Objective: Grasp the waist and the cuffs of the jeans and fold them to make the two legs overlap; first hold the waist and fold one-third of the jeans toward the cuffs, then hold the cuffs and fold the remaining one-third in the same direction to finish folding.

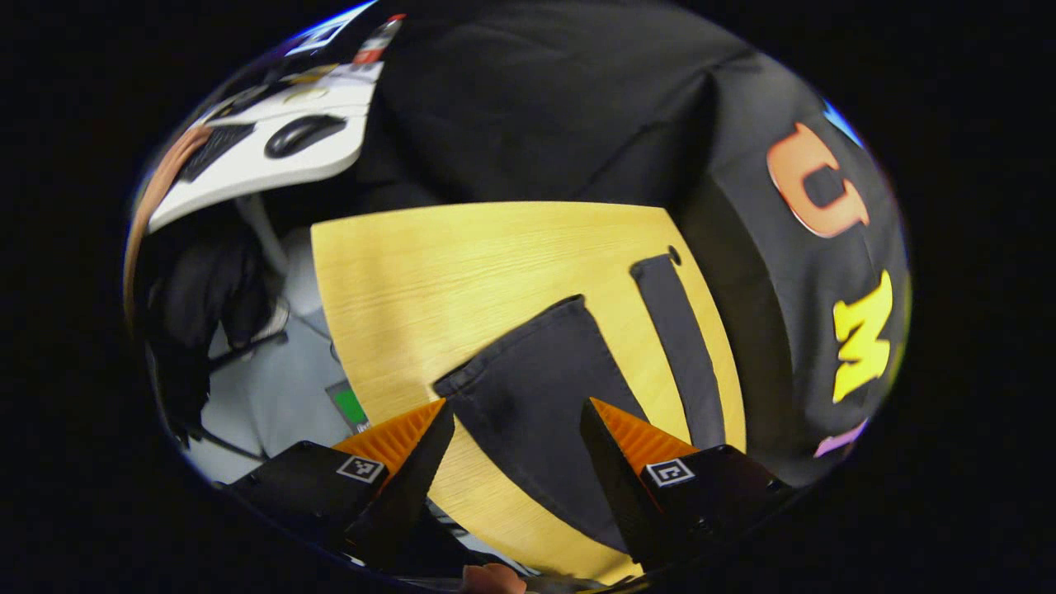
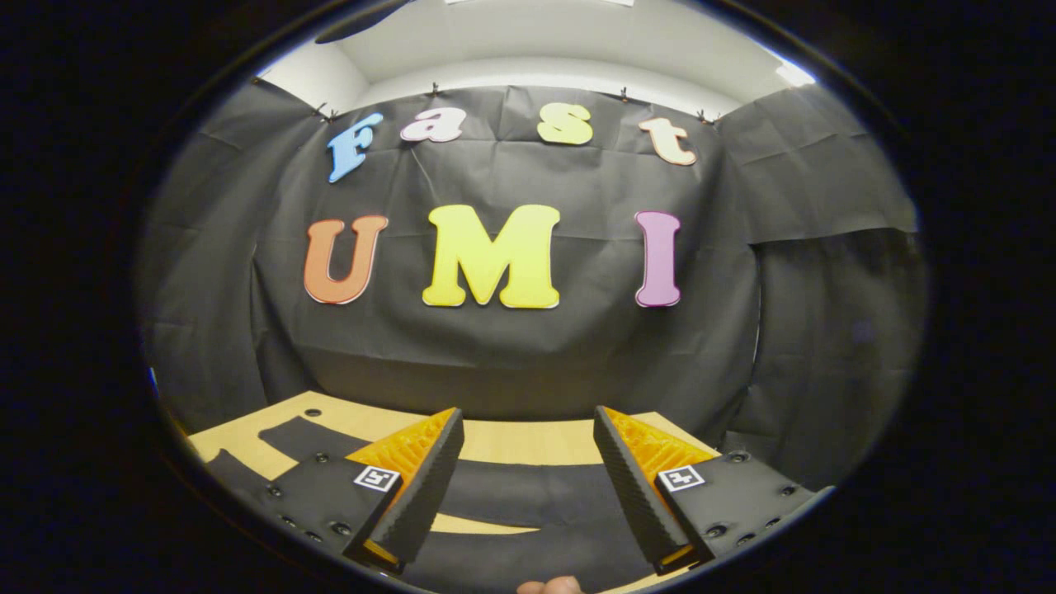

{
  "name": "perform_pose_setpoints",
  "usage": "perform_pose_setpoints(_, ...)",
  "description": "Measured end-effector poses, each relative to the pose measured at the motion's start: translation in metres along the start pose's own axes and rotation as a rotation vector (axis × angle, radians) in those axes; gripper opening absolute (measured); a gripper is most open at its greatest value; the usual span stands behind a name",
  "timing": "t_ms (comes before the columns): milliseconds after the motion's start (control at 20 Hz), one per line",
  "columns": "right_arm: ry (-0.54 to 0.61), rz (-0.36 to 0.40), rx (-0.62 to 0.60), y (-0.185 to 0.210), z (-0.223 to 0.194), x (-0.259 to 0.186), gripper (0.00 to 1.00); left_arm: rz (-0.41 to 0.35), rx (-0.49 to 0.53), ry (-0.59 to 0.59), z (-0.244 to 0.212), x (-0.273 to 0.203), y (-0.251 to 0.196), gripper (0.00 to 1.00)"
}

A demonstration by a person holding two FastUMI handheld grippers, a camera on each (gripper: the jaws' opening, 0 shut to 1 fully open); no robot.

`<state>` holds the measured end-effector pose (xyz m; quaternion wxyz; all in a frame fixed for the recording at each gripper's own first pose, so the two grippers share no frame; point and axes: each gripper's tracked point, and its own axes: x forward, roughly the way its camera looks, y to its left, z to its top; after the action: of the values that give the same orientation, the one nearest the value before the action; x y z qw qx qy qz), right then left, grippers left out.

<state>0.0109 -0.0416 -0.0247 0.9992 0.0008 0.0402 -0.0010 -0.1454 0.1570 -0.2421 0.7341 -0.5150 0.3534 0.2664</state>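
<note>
Jeans (image 1: 536,396) lie flat on tabletop (image 1: 412,272), 2 legs apart. Left tongs (image 1: 516,421) and right tongs (image 2: 528,466) both released, above fabric. Judgement: drop lower, pinch cuff and waist edges fully before folding legs together.

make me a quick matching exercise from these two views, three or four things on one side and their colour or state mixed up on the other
Things:
1. jeans
2. table
3. left tool
4. computer mouse

Descriptions:
A. light wood top
B. open, fingers apart above a trouser leg
C. dark, spread flat with the two legs apart
D. black, on a white desk beyond the table

Pairs: 1-C, 2-A, 3-B, 4-D
</note>
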Motion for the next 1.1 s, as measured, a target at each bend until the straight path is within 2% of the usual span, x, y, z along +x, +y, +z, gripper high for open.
perform_pose_setpoints(150,0.019,-0.024,-0.003,-0.009,-0.003,0.002,0.98,0.002,-0.118,0.052,0.007,0.01,0.015,0.99)
perform_pose_setpoints(300,0.025,-0.038,-0.014,-0.014,-0.003,0.002,0.98,0.021,-0.185,0.051,0.011,0.023,0.02,1.0)
perform_pose_setpoints(500,0.013,-0.064,-0.058,-0.029,0.004,0.004,0.96,-0.032,-0.273,0.059,0.021,0.034,0.007,0.98)
perform_pose_setpoints(750,0.038,-0.135,-0.055,-0.06,-0.004,0.007,0.96,-0.092,-0.284,0.044,0.029,0.042,-0.004,1.0)
perform_pose_setpoints(800,0.047,-0.154,-0.051,-0.068,-0.007,0.006,0.96,-0.097,-0.277,0.038,0.029,0.043,-0.006,0.98)
perform_pose_setpoints(1000,0.066,-0.215,-0.036,-0.095,-0.017,0.004,0.96,-0.052,-0.165,0.035,0.024,0.052,-0.003,0.95)
perform_pose_setpoints(1100,0.093,-0.244,-0.008,-0.109,-0.026,0.005,0.97,-0.046,-0.157,0.025,0.021,0.053,-0.002,0.75)
